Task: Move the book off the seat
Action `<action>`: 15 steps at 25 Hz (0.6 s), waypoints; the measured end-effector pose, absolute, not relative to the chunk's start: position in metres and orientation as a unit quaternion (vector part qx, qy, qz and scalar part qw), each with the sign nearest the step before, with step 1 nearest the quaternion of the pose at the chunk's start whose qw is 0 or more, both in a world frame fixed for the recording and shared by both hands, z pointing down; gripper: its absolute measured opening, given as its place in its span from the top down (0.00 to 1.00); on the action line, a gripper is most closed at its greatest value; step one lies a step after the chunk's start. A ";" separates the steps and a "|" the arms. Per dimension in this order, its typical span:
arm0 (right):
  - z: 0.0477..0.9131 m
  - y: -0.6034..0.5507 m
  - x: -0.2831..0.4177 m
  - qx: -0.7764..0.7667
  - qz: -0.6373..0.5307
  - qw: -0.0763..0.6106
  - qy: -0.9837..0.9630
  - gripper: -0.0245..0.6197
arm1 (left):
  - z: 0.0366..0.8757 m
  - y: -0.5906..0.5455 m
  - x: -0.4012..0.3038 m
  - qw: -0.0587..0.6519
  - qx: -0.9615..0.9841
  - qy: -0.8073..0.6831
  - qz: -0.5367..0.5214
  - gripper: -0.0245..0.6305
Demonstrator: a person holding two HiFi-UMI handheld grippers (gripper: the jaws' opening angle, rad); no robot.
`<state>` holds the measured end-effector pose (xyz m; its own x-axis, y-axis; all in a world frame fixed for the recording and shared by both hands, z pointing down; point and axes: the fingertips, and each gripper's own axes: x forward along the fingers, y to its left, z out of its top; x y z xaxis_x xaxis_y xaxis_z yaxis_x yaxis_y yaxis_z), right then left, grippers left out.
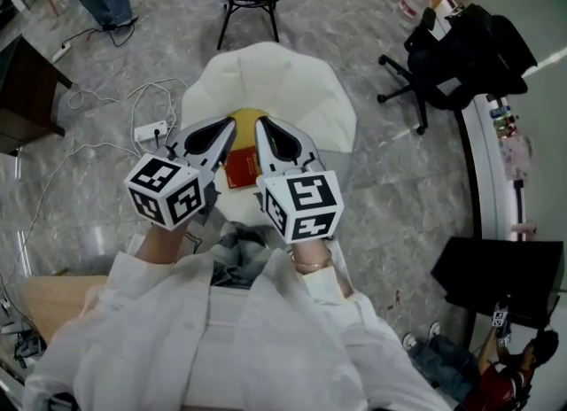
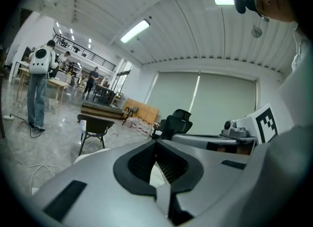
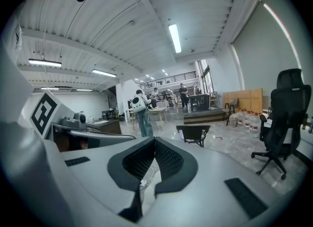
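Hovering close together over the white seat [image 1: 292, 90], the left tongs [image 1: 231, 127] and the right tongs [image 1: 260, 126] are each seen with jaws pressed together and nothing between them. The red book [image 1: 239, 171] is lying flat on the seat, beside a yellow object [image 1: 249, 118] and partly hidden under the tongs. If either pair is lowered unopened, the book would likely be shoved into the seemingly soft cushion rather than gripped. Should only the cover be pinched, the book may fall open and slip. A knock between the closely held tongs is also possible.
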<state>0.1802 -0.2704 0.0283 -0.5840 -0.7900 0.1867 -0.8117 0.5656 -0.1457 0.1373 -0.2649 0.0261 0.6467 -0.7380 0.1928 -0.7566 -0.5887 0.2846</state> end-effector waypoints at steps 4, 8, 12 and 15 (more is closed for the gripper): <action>0.042 -0.279 0.179 0.451 0.124 0.054 -0.882 0.94 | 0.038 -0.274 0.132 0.183 0.886 -0.425 0.027 0.96; 0.062 -0.288 0.180 0.449 0.140 0.060 -0.880 0.94 | 0.057 -0.282 0.131 0.199 0.885 -0.419 0.031 0.96; 0.086 -0.299 0.181 0.454 0.160 0.067 -0.874 0.94 | 0.080 -0.294 0.127 0.213 0.880 -0.424 0.041 0.96; 0.111 -0.309 0.177 0.450 0.170 0.079 -0.873 0.94 | 0.101 -0.306 0.118 0.227 0.873 -0.431 0.038 0.96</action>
